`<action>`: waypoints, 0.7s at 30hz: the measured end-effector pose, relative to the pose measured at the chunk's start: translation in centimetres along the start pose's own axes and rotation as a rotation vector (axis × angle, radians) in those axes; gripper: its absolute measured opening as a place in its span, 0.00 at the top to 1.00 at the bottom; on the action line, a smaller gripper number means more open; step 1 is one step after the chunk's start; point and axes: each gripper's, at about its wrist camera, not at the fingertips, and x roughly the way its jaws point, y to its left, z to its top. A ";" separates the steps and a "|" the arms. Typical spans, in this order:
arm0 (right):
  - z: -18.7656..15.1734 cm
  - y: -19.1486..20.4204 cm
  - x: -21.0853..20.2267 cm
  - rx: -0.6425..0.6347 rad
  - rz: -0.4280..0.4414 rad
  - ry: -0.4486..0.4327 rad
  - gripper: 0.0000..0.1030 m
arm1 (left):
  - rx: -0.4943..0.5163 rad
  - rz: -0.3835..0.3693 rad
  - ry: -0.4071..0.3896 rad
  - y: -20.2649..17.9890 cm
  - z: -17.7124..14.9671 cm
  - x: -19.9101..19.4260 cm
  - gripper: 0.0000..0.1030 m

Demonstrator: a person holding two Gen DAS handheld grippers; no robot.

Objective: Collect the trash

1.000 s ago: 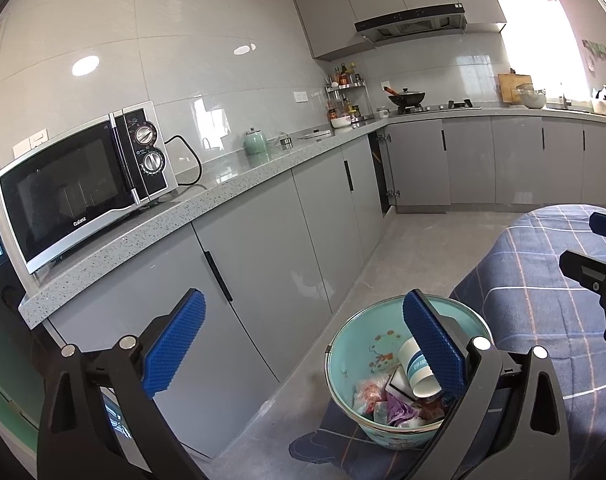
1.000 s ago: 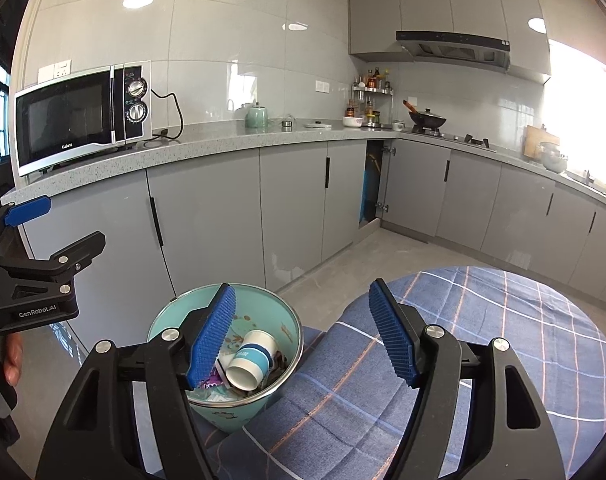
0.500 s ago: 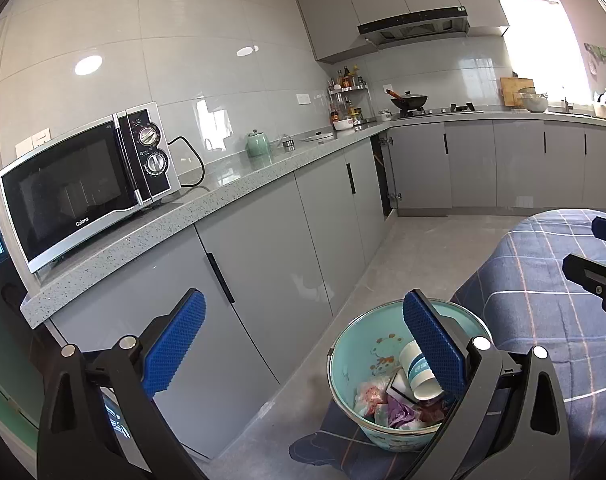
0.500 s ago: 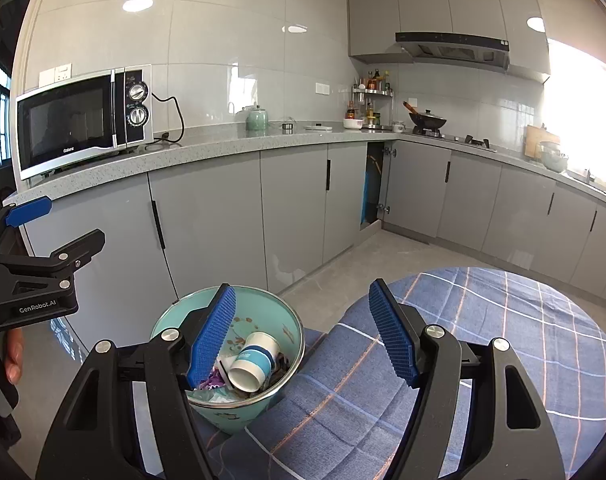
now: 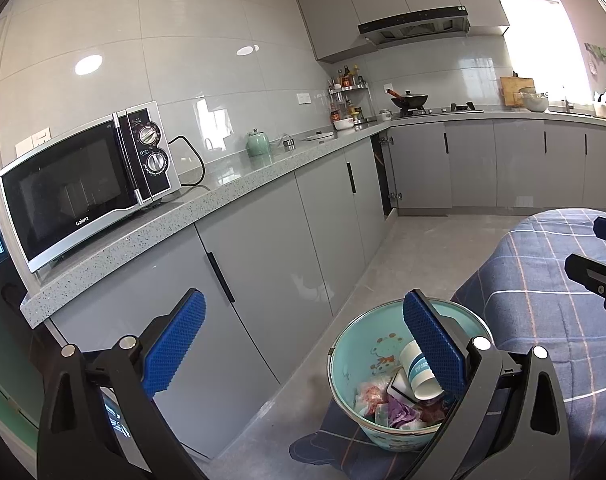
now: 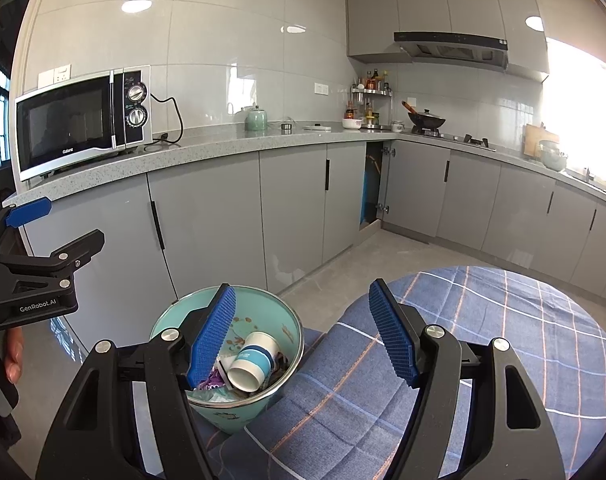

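A teal trash bin (image 5: 345, 356) (image 6: 285, 330) stands at the edge of a table under a blue plaid cloth (image 6: 483, 340) (image 5: 543, 280). Inside lie a white paper cup with a blue band (image 6: 253, 360) (image 5: 421, 372) and crumpled wrappers (image 5: 387, 404). My left gripper (image 5: 303, 344) hangs open to the left of the bin, nothing between its blue pads. My right gripper (image 6: 303, 336) is open too, held above the bin's right rim and the cloth, holding nothing. The left gripper (image 6: 43, 240) shows at the left edge of the right wrist view, with a hand (image 6: 11, 356) below it.
Grey base cabinets (image 6: 295, 208) under a speckled counter (image 5: 207, 204) run along the wall behind the bin. A microwave (image 5: 87, 184), a green teapot (image 6: 256, 119), a spice rack and a wok on the hob sit on it. One cabinet door (image 6: 373, 184) stands ajar. Grey floor lies between.
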 end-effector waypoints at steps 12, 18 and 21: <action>0.1 -0.5 -0.5 0.006 -0.009 -0.014 0.33 | 0.003 -0.014 -0.007 -0.1 0.2 -0.2 0.05; 0.4 -1.1 -0.8 0.017 -0.016 -0.022 0.33 | 0.000 -0.011 -0.015 -0.3 0.3 -0.4 0.05; 0.5 -1.2 -0.9 0.018 -0.017 -0.024 0.33 | -0.008 -0.011 -0.012 -0.3 0.3 -0.3 0.05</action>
